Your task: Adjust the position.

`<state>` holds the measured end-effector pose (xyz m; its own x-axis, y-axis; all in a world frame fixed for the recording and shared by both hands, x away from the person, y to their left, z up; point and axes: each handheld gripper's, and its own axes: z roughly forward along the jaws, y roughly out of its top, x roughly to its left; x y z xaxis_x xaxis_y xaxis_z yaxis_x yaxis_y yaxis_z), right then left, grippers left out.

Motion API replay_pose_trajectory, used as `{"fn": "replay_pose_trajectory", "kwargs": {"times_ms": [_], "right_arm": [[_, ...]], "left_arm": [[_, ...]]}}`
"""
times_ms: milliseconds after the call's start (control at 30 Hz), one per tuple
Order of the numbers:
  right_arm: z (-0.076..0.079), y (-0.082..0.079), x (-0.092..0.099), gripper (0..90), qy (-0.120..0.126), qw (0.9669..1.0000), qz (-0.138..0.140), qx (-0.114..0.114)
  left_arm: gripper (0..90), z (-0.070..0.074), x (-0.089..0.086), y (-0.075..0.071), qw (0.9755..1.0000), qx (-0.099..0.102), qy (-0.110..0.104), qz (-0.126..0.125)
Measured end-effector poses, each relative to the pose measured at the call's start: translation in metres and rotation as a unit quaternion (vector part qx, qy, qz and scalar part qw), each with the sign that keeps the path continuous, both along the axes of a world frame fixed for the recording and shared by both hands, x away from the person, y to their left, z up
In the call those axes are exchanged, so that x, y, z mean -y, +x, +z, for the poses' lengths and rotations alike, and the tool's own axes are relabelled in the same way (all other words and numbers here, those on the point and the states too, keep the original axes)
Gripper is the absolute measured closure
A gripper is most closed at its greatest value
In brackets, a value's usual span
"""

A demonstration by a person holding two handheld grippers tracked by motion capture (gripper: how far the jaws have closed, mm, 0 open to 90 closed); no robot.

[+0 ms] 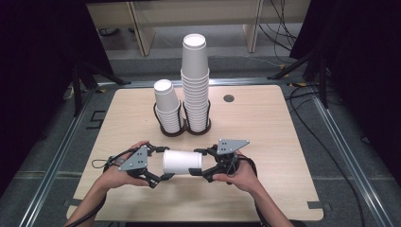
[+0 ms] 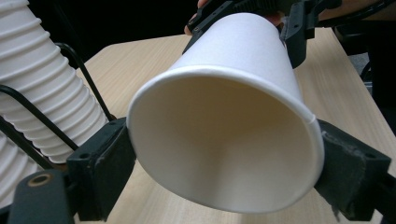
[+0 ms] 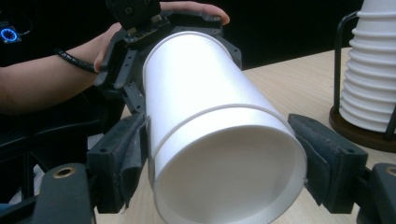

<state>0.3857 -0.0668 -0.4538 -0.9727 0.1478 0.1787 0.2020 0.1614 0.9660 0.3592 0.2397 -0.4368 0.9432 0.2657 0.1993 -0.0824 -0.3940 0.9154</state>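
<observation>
Two stacks of cups stand in a rack at the back; I hold one more paper cup sideways between both grippers.

The wire cup holder (image 1: 182,130) on the far half of the table (image 1: 265,123) has two rings: its left ring carries the short stack (image 1: 166,106), its right ring the tall stack (image 1: 195,82), both of white paper cups nested bottom-up. Near the front edge the paper cup (image 1: 182,162) lies on its side above the wood. My left gripper (image 1: 161,163) has its jaws spread to the cup's width and pressed on the wide open rim, seen hollow and empty in the left gripper view (image 2: 224,144). My right gripper (image 1: 201,163) clamps the narrower base end (image 3: 229,182) between its pads likewise.
</observation>
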Motion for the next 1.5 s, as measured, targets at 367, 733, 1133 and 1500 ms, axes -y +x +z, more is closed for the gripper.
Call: {"fn": "replay_pose_trajectory", "kwargs": {"times_ms": [367, 733, 1133, 1500], "right_arm": [[0.0, 0.0, 0.0, 22.3, -0.008, 0.9999, -0.004, -0.013], [0.0, 0.0, 0.001, 21.8, -0.011, 0.9998, -0.007, -0.015], [-0.001, 0.001, 0.001, 21.5, -0.009, 0.9997, -0.02, -0.014], [0.001, 0.002, 0.002, 21.0, -0.018, 0.9994, -0.03, 0.003]], "left_arm": [[15.4, 0.002, -0.001, 0.001, 0.9999, -0.004, 0.008, -0.006], [17.1, 0.007, 0.001, 0.002, 0.9997, 0.004, 0.023, -0.009], [18.1, 0.009, 0.0, 0.004, 0.999, 0.002, 0.044, -0.012], [18.4, 0.014, 0.001, 0.005, 0.9958, 0.013, 0.09, -0.012]]}}
